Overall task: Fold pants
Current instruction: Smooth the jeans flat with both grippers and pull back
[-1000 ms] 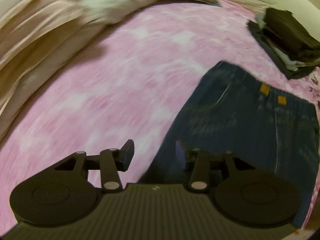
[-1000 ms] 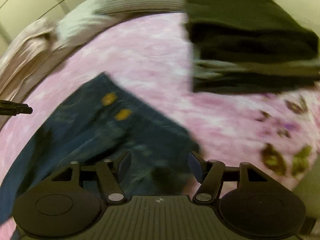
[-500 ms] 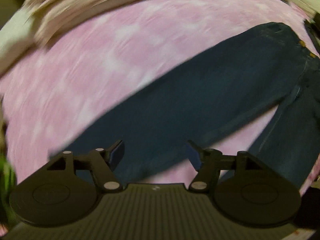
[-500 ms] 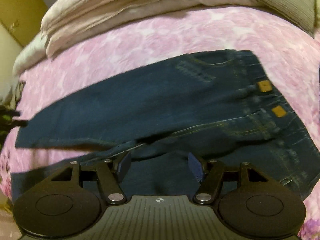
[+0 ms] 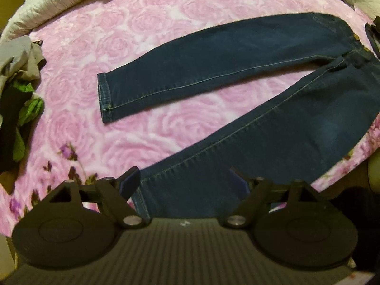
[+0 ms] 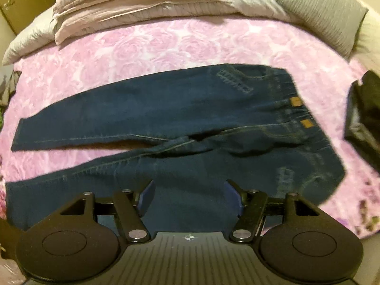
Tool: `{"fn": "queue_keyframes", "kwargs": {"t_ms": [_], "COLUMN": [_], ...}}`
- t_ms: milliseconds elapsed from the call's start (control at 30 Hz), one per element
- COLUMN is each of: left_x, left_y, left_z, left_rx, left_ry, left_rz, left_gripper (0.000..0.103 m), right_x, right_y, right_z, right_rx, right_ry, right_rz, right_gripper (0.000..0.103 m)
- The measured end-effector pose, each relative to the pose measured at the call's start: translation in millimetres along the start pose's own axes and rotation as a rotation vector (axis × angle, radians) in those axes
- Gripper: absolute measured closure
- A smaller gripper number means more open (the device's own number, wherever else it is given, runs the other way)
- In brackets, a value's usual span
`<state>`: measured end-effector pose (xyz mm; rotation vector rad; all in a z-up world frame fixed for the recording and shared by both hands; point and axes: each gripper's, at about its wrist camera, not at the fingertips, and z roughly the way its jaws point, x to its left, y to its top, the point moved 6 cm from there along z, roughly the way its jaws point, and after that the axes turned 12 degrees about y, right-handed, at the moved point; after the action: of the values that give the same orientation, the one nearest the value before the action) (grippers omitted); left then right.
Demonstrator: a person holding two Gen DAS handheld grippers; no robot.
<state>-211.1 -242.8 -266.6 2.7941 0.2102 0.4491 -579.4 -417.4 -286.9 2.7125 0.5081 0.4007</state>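
The jeans (image 6: 166, 109) are lying flat on the bed (image 6: 166, 42), legs splayed apart. Both grippers, left (image 5: 184, 181) and right (image 6: 188, 196), are hovering over the near leg, jaws wide and empty. Best: pinching its hem and waist edge, then laying it squarely onto the far leg.

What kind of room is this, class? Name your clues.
Probably a bedroom: jeans lie spread on a bed's pink rose-patterned blanket, with a folded duvet and grey pillow behind.

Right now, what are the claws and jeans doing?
Left claw open, right claw open, both empty. Jeans flat, legs spread, unfolded. Nothing on them.
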Motion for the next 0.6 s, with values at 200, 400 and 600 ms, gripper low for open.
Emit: {"fn": "queue_keyframes", "kwargs": {"t_ms": [200, 400, 600], "left_x": [-33.5, -90.0, -140.9], "left_y": [4.4, 5.5, -6.8], "left_z": [-41.5, -89.7, -126.7], "left_rx": [-0.070, -0.113, -0.091], "left_ry": [0.043, 0.091, 0.094], "left_rz": [-0.092, -0.161, -0.206], "left_gripper": [0.014, 0.005, 0.001], "right_x": [-23.5, -58.2, -90.9], "right_y": [-1.8, -14.3, -34.9], "right_z": [-35.0, -69.3, -92.2], "right_rx": [0.017, -0.003, 0.028], "right_ry": [-0.034, 0.011, 0.025], "right_rz": [-0.080, -0.202, -0.256], "right_gripper": [0.040, 0.032, 0.023]}}
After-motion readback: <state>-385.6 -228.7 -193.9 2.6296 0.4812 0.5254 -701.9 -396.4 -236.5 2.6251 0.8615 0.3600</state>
